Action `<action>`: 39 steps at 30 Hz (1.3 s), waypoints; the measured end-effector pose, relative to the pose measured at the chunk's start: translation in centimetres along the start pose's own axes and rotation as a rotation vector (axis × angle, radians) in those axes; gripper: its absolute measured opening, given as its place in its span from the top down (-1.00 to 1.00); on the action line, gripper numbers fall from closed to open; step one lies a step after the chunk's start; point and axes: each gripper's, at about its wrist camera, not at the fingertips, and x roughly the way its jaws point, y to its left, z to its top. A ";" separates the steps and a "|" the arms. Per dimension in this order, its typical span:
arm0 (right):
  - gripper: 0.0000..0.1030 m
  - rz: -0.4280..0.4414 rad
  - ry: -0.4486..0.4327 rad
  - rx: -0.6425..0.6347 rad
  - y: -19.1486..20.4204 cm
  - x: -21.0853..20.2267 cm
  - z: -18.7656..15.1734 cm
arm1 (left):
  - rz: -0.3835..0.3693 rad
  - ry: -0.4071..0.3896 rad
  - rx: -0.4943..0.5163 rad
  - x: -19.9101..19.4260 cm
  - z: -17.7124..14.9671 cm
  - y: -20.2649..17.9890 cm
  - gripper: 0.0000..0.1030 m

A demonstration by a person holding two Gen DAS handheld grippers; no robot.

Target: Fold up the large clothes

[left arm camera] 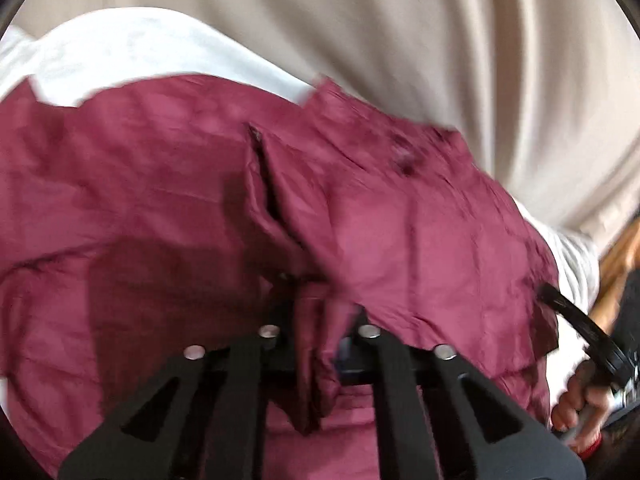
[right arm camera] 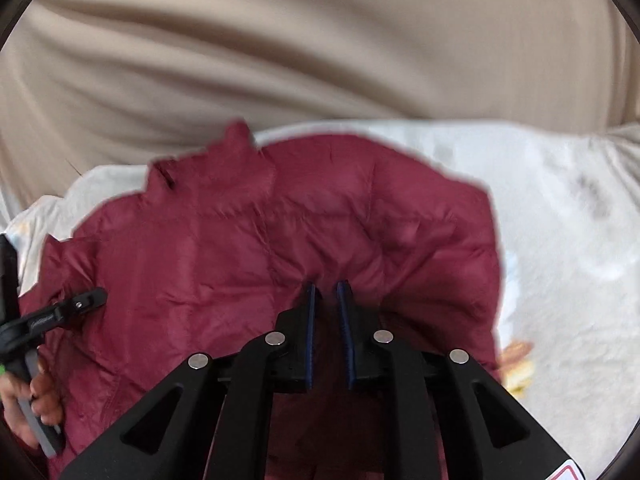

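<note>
My left hand-held gripper (left arm camera: 320,336) is clamped on a bunched fold of the maroon jacket (left arm camera: 180,200), which lies spread on the white sheet (left arm camera: 120,52). My right hand-held gripper (right arm camera: 329,296) pinches its edge, though blur leaves that grip uncertain.

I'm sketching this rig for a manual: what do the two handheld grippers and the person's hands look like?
Both the left gripper and right gripper are matte black linkage frames with triangular cutouts and silver round pivot pins. The right one's fingers carry blue ribbed pads. Bare hands grip the handles; no sleeves show.
</note>
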 end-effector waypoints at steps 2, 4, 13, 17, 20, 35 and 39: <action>0.70 -0.011 -0.027 0.066 -1.8 -1.6 0.3 | -0.005 0.003 -0.018 -0.2 0.3 1.4 0.90; 0.73 0.010 0.011 0.107 -2.9 -1.4 0.0 | -0.012 0.024 -0.030 0.5 0.1 2.4 0.90; 0.96 -0.033 0.096 0.107 -3.8 -0.2 -1.7 | -0.013 -0.004 -0.003 0.7 -1.4 2.6 0.87; 1.00 -0.157 0.171 -0.057 -2.7 2.2 -3.6 | -0.045 -0.020 -0.038 0.3 -1.5 3.2 0.85; 0.99 -0.163 0.154 -0.033 -2.1 0.5 -2.9 | -0.062 -0.043 -0.121 -2.3 -2.0 4.9 0.74; 0.50 0.094 0.174 -0.104 2.9 -10.0 -14.0 | 0.440 -0.379 -0.607 -25.4 -7.7 30.0 -0.49; 0.45 0.094 0.170 -0.087 2.3 -10.7 -15.4 | 0.502 -0.417 -0.698 -25.7 -7.9 33.5 -0.38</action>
